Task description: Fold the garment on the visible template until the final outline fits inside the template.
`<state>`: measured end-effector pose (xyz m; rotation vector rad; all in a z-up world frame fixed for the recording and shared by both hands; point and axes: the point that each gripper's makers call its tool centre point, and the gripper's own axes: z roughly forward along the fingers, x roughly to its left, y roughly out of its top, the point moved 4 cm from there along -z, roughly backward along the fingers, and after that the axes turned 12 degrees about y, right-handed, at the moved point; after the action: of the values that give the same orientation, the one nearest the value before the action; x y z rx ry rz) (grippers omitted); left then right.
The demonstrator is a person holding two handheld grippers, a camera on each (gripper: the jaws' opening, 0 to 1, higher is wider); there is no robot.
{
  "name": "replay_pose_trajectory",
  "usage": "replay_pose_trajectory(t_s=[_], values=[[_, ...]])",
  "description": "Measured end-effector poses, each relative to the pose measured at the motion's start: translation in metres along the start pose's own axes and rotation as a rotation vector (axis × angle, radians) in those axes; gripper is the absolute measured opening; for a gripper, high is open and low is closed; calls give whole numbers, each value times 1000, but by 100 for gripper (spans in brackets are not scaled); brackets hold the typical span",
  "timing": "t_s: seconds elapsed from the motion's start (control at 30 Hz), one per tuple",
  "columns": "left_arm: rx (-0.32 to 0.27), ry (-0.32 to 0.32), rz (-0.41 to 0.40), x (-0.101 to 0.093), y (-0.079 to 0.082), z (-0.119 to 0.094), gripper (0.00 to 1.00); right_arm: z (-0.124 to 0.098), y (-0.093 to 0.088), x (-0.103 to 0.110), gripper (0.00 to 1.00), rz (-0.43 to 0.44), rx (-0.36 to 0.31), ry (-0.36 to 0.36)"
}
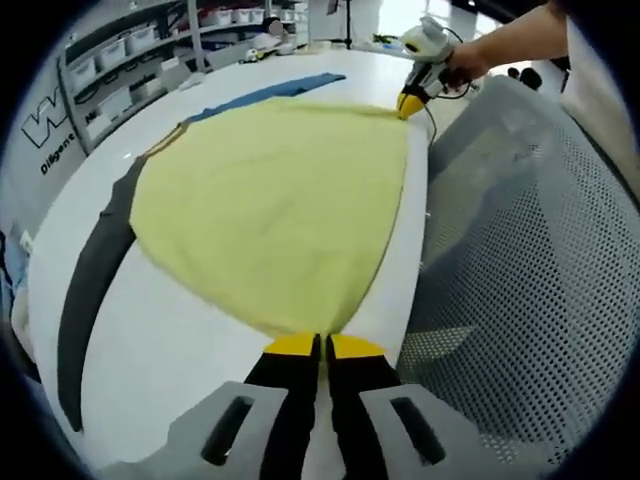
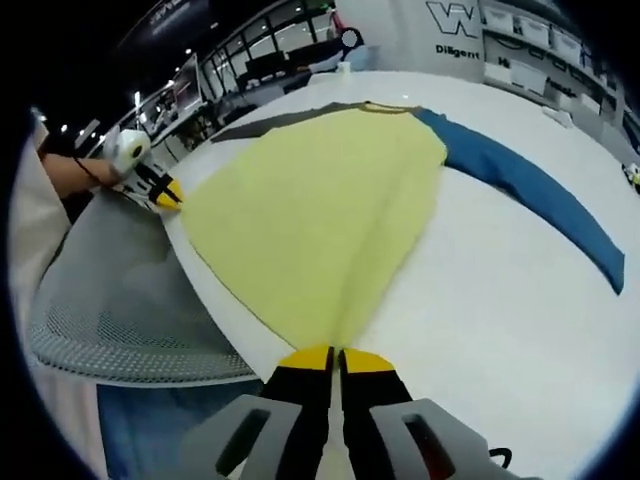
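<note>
Shirt [image 1: 275,195], yellow body, one grey and one blue sleeve, spread on white bench [image 1: 170,330]; hem corners pinched by left tool [image 1: 322,346] and right tool [image 2: 334,358]. Storage bins [image 1: 120,60] shelved beyond bench, contents unclear.

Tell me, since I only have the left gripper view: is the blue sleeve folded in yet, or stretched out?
Observer: Stretched out. The blue sleeve lies flat on the table, reaching away from the yellow shirt.
Operator: And are the right gripper's jaws actually closed?
Observer: Yes. The right gripper is shut on the shirt's edge, and a crease runs up the cloth from its tips.
</note>
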<state>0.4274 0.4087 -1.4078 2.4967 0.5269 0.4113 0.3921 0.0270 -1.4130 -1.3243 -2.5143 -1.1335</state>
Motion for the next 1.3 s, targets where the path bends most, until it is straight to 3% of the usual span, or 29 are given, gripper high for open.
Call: replay_pose_trajectory(t_s=[0.1,0.3,0.47,0.57,0.73,0.93,1.0,1.13,1.3], values=[[16,3,-11,1,-6,-1,4,5,-3,7,0,-2,20,47],[19,-3,-18,-3,-6,-3,5,6,-4,9,0,20,24,61],[24,-56,-42,-13,-5,-5,18,5,-4,14,0,3,52,92],[31,-63,-39,-12,-5,-7,16,3,-5,13,0,-5,71,104],[-16,-70,-129,0,8,-18,18,-6,0,11,0,-26,89,107],[-61,-32,-151,16,25,-18,19,-15,21,-4,1,-21,42,64],[-69,-32,-158,18,29,-13,19,-16,33,-11,1,-6,-15,45],[-67,-50,-163,12,34,1,20,-9,61,-29,5,-72,-111,-18],[-36,-80,-149,-2,31,15,20,11,91,-44,8,-146,-154,-65]])
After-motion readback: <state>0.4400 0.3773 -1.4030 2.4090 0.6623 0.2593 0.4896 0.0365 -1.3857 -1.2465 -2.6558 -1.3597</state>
